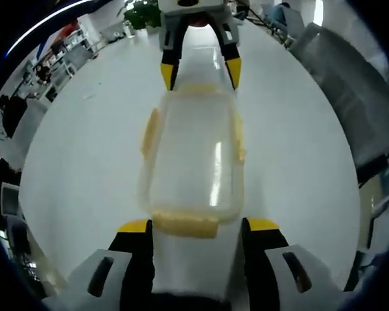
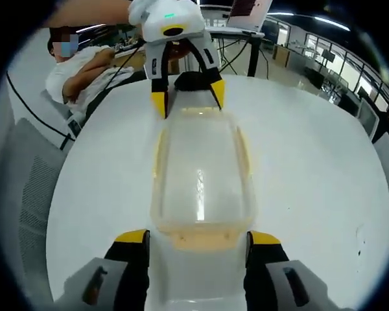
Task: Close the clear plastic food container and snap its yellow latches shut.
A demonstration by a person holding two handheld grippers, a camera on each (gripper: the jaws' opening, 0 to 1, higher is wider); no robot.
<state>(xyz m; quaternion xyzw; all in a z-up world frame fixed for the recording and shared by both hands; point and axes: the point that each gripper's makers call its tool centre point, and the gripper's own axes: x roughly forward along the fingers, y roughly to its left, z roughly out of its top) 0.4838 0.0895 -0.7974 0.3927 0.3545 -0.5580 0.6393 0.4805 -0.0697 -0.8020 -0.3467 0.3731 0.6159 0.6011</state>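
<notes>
Clear container point(image 1: 191, 159) (lid on) lies between both spread tools on the white table point(image 1: 292, 142).

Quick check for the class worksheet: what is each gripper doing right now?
Left gripper: open, jaws either side of the container's end latch.
Right gripper: open, at the opposite end.

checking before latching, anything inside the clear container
Nothing shows inside the clear container; white table is visible through it. Glare blurs part of the lid.
</notes>
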